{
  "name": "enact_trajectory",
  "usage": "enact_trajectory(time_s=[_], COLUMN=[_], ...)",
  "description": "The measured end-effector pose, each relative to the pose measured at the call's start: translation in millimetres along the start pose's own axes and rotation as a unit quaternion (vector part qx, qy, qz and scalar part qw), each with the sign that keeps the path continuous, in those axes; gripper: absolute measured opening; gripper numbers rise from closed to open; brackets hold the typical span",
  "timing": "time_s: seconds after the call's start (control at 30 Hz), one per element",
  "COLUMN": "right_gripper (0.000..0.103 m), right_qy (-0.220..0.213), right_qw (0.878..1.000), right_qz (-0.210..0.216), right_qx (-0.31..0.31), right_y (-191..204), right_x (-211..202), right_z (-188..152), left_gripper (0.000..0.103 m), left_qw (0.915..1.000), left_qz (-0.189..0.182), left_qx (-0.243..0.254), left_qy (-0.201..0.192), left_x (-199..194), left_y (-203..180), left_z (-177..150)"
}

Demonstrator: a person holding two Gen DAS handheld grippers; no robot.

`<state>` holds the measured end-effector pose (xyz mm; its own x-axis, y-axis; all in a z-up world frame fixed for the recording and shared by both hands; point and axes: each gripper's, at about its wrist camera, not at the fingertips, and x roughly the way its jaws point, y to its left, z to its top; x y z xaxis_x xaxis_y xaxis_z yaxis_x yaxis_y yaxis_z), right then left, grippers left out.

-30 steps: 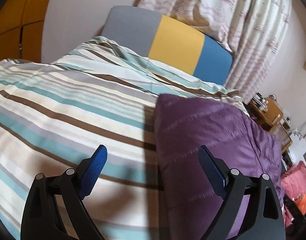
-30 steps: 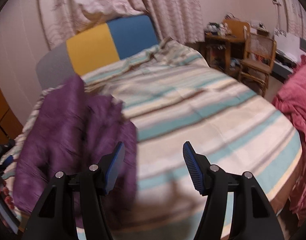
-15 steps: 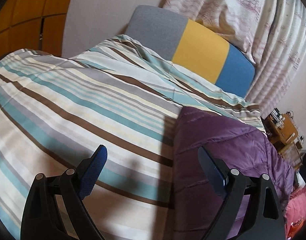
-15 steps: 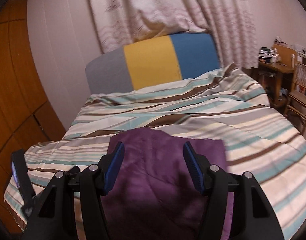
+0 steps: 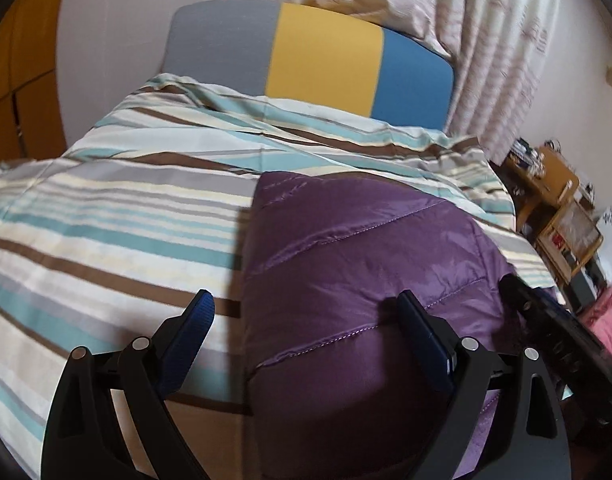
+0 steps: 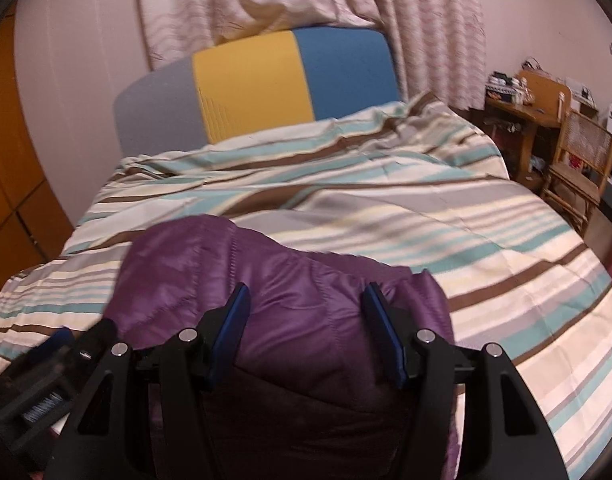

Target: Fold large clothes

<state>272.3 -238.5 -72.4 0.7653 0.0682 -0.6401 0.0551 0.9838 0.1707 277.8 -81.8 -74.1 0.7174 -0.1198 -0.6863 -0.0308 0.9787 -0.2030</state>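
A purple quilted jacket [image 5: 366, 264] lies folded into a thick block on the striped bedspread [image 5: 105, 220]. My left gripper [image 5: 306, 320] is open, low over the jacket's near left edge, holding nothing. In the right wrist view the jacket [image 6: 289, 292] bulges up between the fingers of my right gripper [image 6: 306, 312], which is open and close over its near part. The right gripper's black body [image 5: 554, 332] shows at the right edge of the left wrist view. The left gripper's body [image 6: 53, 364] shows at the lower left of the right wrist view.
A grey, yellow and blue headboard [image 5: 314, 56] stands at the far end, with patterned curtains [image 6: 306, 0] behind. Wooden wardrobe doors [image 6: 9, 168] stand on the left. A wooden desk [image 6: 522, 112] and chair [image 6: 582, 160] are right of the bed. Pink cloth [image 5: 610, 320] lies lower right.
Both grippers have swung toward the headboard and come lower and closer over the jacket's near end. The jacket has settled into a compact folded block. Both stay open.
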Motion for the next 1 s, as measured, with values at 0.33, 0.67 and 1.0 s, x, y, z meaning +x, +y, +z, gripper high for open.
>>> enact_trajectory(time_s=[0.33, 0.67, 1.0], right_gripper=[0.057, 0.058, 0.059], right_qy=[0.021, 0.058, 0.061], right_qw=[0.999, 0.997, 0.996], right_qz=[-0.023, -0.023, -0.034], right_qx=[0.013, 0.051, 0.047], right_y=[-24.5, -46.7, -44.7], right_x=[25.8, 53.7, 66.2], right_z=[-17.9, -33.6, -35.3], left_gripper=[0.093, 0.099, 0.1], left_qw=[0.9927, 0.9896, 0.9889], left_qz=[0.052, 0.05, 0.053], left_qx=[0.105, 0.123, 0.127], left_qy=[0.027, 0.054, 0.055], left_x=[33.3, 76.1, 88.1], left_y=[-41.3, -46.7, -49.5], left_z=[13.8, -8.2, -14.5])
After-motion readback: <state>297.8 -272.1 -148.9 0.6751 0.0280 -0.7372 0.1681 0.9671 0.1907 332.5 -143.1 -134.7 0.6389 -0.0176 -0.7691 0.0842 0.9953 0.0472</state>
